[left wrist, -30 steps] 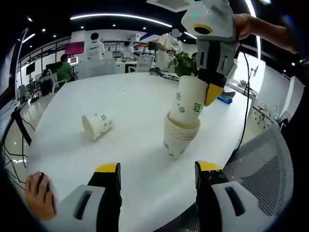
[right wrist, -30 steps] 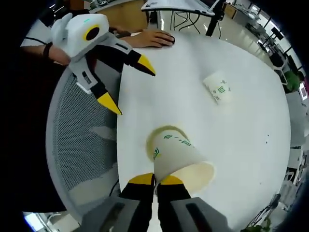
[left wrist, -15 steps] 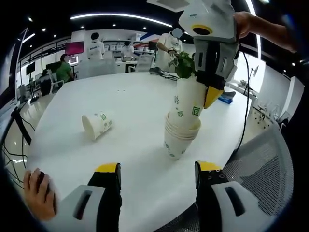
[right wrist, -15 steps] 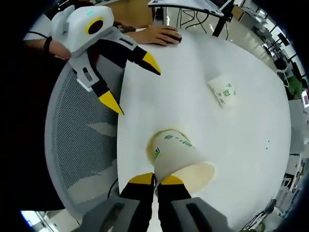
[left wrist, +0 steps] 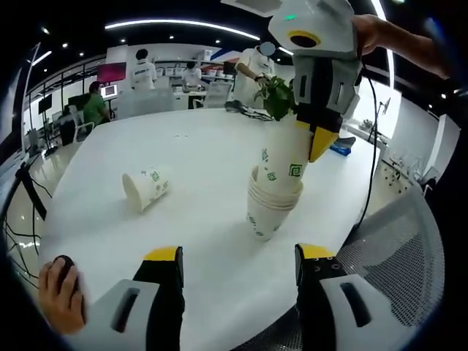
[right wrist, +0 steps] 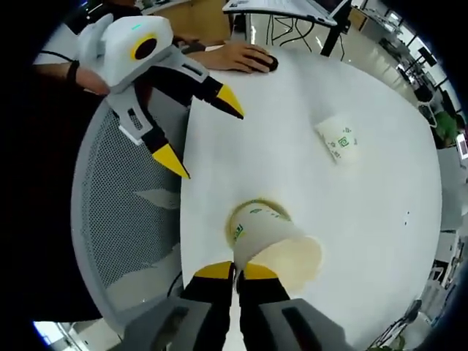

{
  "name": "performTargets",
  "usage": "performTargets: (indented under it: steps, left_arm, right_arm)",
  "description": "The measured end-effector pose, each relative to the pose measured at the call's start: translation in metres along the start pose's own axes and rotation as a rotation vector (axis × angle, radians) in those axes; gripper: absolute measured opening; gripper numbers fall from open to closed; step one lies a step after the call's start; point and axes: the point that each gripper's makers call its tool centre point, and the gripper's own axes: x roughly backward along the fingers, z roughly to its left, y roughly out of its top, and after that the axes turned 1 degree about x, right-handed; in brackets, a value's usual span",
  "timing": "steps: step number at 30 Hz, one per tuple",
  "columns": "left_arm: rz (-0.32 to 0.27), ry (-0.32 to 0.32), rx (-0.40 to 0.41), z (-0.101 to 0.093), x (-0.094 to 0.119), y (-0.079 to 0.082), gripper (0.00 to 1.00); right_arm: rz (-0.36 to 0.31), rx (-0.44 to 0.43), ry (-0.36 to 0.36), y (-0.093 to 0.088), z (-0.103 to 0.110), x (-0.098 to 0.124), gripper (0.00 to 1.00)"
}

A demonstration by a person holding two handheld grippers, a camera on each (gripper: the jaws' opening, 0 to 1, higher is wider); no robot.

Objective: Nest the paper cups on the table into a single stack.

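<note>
A stack of white paper cups with green marks stands near the table's right edge. My right gripper comes down from above, shut on the rim of a further cup whose base sits tilted in the stack's top. In the right gripper view the held cup rises just past my shut right gripper, and the stack's rim shows behind it. One more cup lies on its side, left of the stack. My left gripper hangs open with nothing in it at the table's near edge.
The round white table runs far back. A grey mesh chair stands at the near edge by the stack. A hand rests on a mouse at the table's edge. People and desks fill the room behind.
The held cup has tipped a little more upright in the stack's top and risen slightly. The left gripper stays open in the same place; the hand on the mouse shifted slightly.
</note>
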Motion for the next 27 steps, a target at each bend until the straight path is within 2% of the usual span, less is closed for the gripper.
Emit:
performTargets:
  steps: [13, 27]
  left_arm:
    - [-0.001, -0.001, -0.001, 0.0004, -0.0006, -0.0008, 0.61]
    - [-0.001, 0.000, -0.001, -0.0006, 0.0003, -0.0004, 0.61]
  right_arm:
    - [-0.014, -0.006, 0.016, 0.0022, 0.0054, 0.0028, 0.02]
    - [-0.050, -0.024, 0.001, 0.0060, 0.0010, 0.0046, 0.06]
